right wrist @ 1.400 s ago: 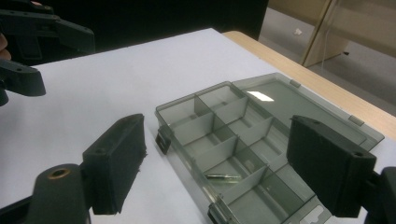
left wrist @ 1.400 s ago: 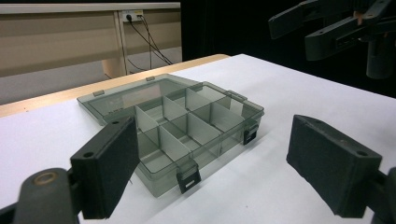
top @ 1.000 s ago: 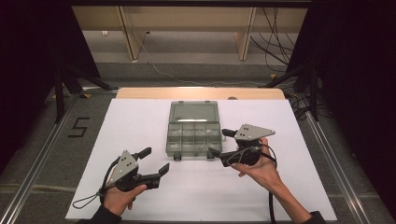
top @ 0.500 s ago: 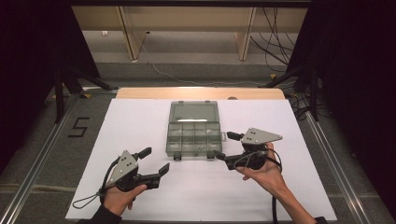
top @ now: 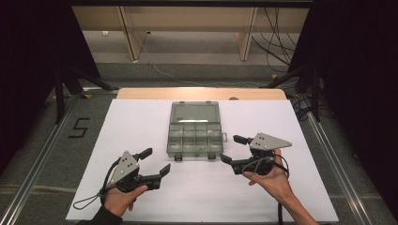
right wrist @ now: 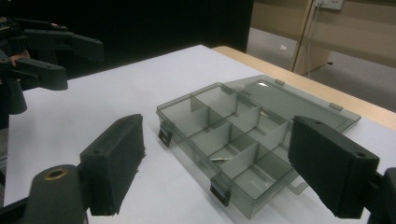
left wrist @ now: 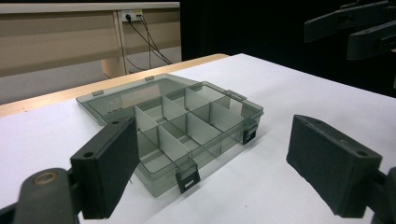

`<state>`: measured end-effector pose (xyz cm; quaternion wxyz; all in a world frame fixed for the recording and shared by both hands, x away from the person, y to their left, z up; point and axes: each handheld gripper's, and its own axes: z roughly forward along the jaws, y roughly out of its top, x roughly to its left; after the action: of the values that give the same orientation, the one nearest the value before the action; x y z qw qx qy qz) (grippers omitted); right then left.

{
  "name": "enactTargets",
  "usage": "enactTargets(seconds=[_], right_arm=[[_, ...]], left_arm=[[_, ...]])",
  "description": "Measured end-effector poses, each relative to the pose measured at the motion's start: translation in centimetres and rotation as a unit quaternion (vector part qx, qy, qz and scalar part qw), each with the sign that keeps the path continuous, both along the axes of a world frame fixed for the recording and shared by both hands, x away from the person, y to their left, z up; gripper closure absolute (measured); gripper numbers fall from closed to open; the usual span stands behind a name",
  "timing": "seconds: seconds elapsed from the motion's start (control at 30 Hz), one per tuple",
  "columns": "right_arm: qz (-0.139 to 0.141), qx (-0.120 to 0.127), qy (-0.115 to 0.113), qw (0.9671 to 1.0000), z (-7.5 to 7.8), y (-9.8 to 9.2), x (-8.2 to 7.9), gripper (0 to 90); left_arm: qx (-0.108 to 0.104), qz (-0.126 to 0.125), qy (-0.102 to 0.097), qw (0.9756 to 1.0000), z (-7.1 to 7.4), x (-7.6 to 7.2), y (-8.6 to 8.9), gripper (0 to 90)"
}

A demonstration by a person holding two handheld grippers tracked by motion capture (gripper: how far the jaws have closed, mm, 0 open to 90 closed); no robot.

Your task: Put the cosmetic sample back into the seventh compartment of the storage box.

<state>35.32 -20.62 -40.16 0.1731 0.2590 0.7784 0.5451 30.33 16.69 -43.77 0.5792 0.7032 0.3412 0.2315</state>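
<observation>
Box [top: 195, 131] with its lid laid back sits mid-table on the white sheet [top: 141, 117].
Your left gripper [top: 152, 164] waits at its 7 o'clock, your right gripper [top: 233, 149] at its 4 o'clock; both jaws are spread wide, grasping nothing. One small pin [right wrist: 218, 159] lies in a compartment.

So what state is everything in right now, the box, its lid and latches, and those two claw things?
Plastic box: open, sitting flat on the white table.
Lid: folded right back, lying flat behind the box.
Latches: undone, hanging at the front edge.
Compartments: mostly empty; one small metal pin lies in one.
Left gripper: open, holding nothing.
Right gripper: open, holding nothing.
</observation>
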Motion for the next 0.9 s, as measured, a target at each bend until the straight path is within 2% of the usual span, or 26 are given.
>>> enactTargets(seconds=[0.07,0.1,0.17,0.23,0.27,0.37,0.4,0.43,0.5,0.57,0.6,0.67,0.77,0.9], right_arm=[[0.000,0.004,0.006,1.0000,0.0,-0.2,-0.2,19.2],[0.001,0.007,-0.005,1.0000,-0.1,-0.2,-0.1,19.1],[-0.001,0.009,0.007,0.9999,-0.2,-0.3,-0.4,19.0],[-0.004,0.004,0.008,1.0000,-0.1,-0.4,-0.4,19.0],[-0.005,0.012,0.007,0.9999,-0.3,-0.4,-0.5,18.7],[-0.007,0.004,0.007,0.9999,-0.3,-0.7,-0.6,18.2],[-0.006,0.015,0.007,0.9999,-0.5,-0.6,-0.6,18.1],[-0.007,0.015,0.008,0.9998,-0.5,-0.7,-0.7,18.0],[-0.013,0.011,-0.002,0.9999,-0.5,-0.9,-0.8,17.9],[-0.015,0.013,0.007,0.9998,-0.5,-1.0,-1.0,17.7],[-0.015,0.016,-0.004,0.9998,-0.5,-1.1,-1.0,17.7],[-0.018,0.026,0.010,0.9994,-0.8,-1.3,-1.3,17.7],[-0.020,0.033,0.011,0.9992,-1.0,-1.4,-1.5,17.5],[-0.027,0.029,0.008,0.9992,-1.2,-1.6,-1.7,16.7]], left_arm=[[0.000,0.000,0.000,1.0000,0.0,0.0,0.0,15.9],[0.000,0.000,0.000,1.0000,0.0,0.0,0.0,15.9],[0.001,0.000,0.000,1.0000,0.0,0.0,0.0,15.9],[0.001,0.000,0.000,1.0000,0.0,0.0,0.0,15.9],[0.000,0.000,0.000,1.0000,0.0,0.0,0.0,15.9],[0.000,0.000,0.000,1.0000,0.0,0.0,0.0,15.9],[0.001,0.000,0.000,1.0000,0.0,0.0,0.0,15.9],[0.002,-0.001,-0.001,1.0000,0.0,0.0,0.0,15.9],[0.001,-0.001,0.000,1.0000,0.0,0.0,0.0,15.9],[0.000,0.000,0.000,1.0000,0.0,0.0,0.0,16.0],[0.001,0.000,0.000,1.0000,0.0,0.0,0.0,15.9],[0.002,-0.001,0.000,1.0000,0.0,0.0,0.0,15.9],[-0.001,-0.004,-0.002,1.0000,-0.1,0.1,-0.1,15.9],[0.002,-0.003,0.001,1.0000,-0.1,0.0,-0.1,15.9]])
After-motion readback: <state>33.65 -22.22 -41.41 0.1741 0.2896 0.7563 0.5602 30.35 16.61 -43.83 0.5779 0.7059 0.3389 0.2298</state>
